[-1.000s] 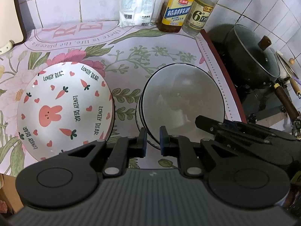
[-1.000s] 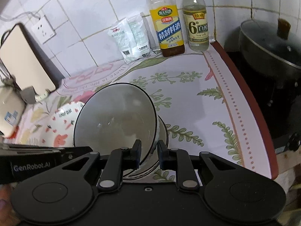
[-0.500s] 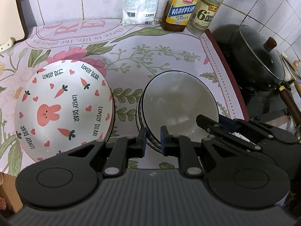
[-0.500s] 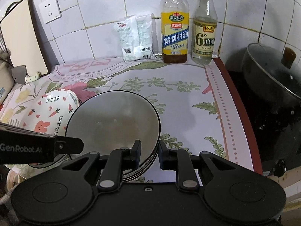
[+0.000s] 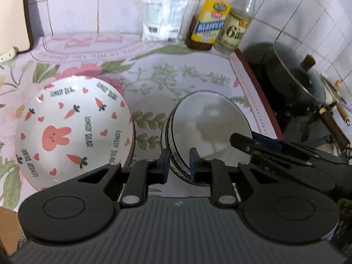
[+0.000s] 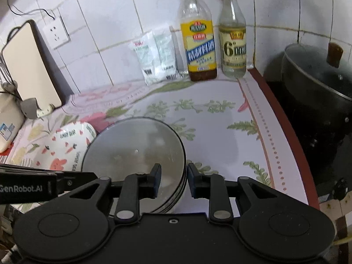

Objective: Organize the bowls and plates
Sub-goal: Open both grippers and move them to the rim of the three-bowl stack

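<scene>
A stack of grey plates with dark rims (image 5: pixel 209 118) lies flat on the flowered cloth (image 5: pixel 154 81). To its left sits a white bowl with a pink rabbit and carrots (image 5: pixel 72 129). My left gripper (image 5: pixel 179 165) straddles the near left rim of the stack. Its jaws are opening and the pads stand just off the rim. My right gripper (image 6: pixel 173 180) straddles the near right rim of the plates (image 6: pixel 134 151), jaws opening too, with a clear gap on the inner side. The rabbit bowl (image 6: pixel 63 147) shows beyond the left gripper's body.
Two bottles (image 6: pixel 199 44) (image 6: pixel 233 41) and white packets (image 6: pixel 156 55) stand against the tiled wall. A dark pot with a glass lid (image 6: pixel 319 83) sits on the stove past the counter's red edge (image 6: pixel 286 136). A cutting board (image 6: pixel 28 66) leans at the far left.
The top plate, tilted up a second ago, has come down flat onto the stack. Both pairs of jaws have widened around its rim.
</scene>
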`<state>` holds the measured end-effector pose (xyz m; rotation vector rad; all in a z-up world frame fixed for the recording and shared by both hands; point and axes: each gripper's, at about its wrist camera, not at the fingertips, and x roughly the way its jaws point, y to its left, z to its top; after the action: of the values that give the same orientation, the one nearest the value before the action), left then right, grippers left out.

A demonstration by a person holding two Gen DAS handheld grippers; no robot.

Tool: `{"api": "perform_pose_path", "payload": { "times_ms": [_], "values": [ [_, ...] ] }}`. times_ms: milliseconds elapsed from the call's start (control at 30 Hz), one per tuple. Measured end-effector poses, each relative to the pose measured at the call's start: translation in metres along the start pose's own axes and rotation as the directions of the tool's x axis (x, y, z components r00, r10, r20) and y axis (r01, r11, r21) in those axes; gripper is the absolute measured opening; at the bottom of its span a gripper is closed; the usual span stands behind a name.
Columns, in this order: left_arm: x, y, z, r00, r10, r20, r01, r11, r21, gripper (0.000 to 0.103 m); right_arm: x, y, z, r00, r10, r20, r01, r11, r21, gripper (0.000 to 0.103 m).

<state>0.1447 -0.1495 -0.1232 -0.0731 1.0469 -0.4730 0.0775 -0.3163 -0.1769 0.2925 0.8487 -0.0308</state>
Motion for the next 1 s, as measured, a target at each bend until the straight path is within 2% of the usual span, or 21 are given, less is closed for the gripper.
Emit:
{"api": "perform_pose_path", "payload": {
  "times_ms": [67,267,367,567,800,1000],
  "values": [
    [-0.007,0.003,-0.002,1.0,-0.012,0.026,0.012,1.0,-0.003,0.018,-0.006,0.001,0.001,1.0,-0.002,0.026,0.002,1.0,-0.009,0.04],
    [-0.023,0.011,-0.009,0.995,-0.07,0.066,0.071,0.997,-0.025,0.018,-0.025,0.005,0.006,0.997,0.012,0.073,-0.008,0.999,-0.044,0.043],
    [-0.032,0.011,-0.013,0.993,-0.085,0.084,0.086,0.996,-0.004,0.018,-0.038,0.009,0.005,0.996,0.019,0.091,-0.012,0.997,-0.074,0.044],
    [-0.051,0.006,-0.021,0.988,-0.112,0.108,0.107,0.993,0.058,0.018,-0.071,0.014,-0.002,0.991,0.08,0.103,-0.071,0.993,-0.094,0.044],
    [-0.067,-0.004,-0.038,0.984,-0.133,0.118,0.12,0.986,0.117,0.018,-0.107,0.019,-0.017,0.984,0.104,0.141,-0.081,0.984,-0.16,0.045],
    [-0.066,-0.008,-0.055,0.985,-0.113,0.129,0.098,0.989,0.114,0.021,-0.119,0.014,-0.031,0.976,0.143,0.163,-0.112,0.976,-0.186,0.046]
  ]
}}
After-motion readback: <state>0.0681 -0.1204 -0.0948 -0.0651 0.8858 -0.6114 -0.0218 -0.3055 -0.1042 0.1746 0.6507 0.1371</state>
